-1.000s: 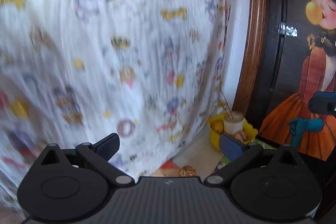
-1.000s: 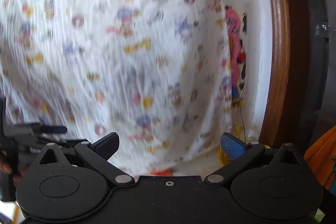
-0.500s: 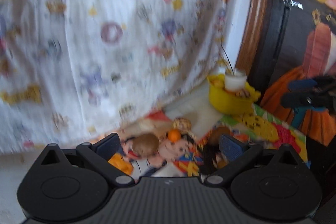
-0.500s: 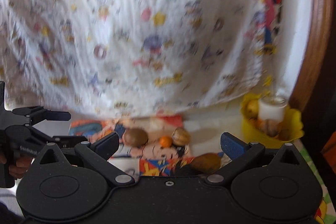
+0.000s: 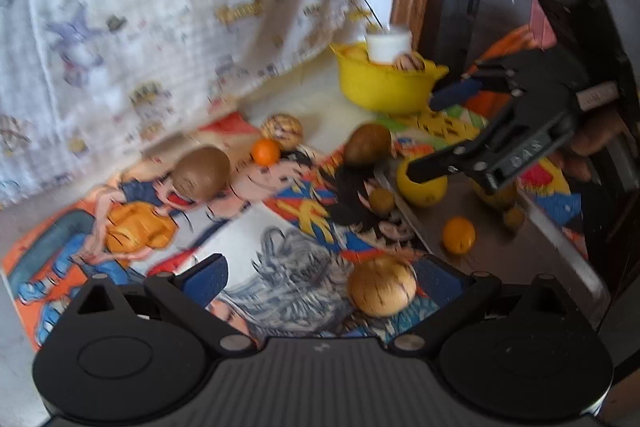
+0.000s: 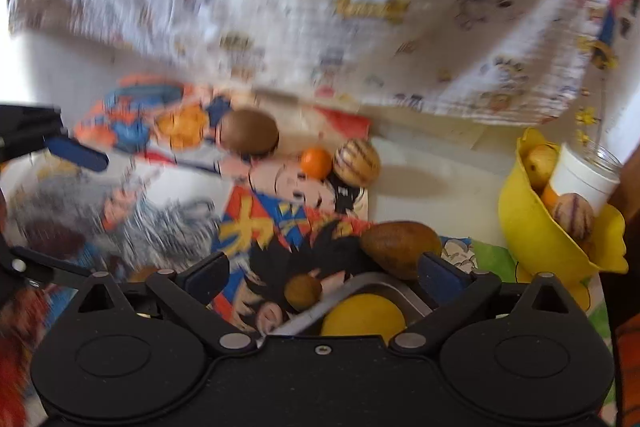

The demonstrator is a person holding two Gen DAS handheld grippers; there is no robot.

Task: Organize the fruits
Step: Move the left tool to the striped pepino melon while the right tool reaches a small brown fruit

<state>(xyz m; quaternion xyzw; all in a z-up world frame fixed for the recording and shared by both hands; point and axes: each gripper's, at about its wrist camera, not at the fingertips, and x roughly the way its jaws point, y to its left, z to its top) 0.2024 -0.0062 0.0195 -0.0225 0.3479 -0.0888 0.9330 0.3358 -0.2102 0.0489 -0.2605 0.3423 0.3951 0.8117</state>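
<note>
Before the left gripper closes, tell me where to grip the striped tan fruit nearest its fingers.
Grip the striped tan fruit across its rounded middle, coming from above. It lies loose on the cartoon mat, apart from the tray, with open mat on its left. The left gripper is open, and the fruit lies nearer its right finger, so shift right to centre it first.

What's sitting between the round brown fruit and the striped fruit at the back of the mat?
A small orange fruit lies between the round brown fruit and the striped fruit, close beside the striped one. The right wrist view shows it best.
</note>
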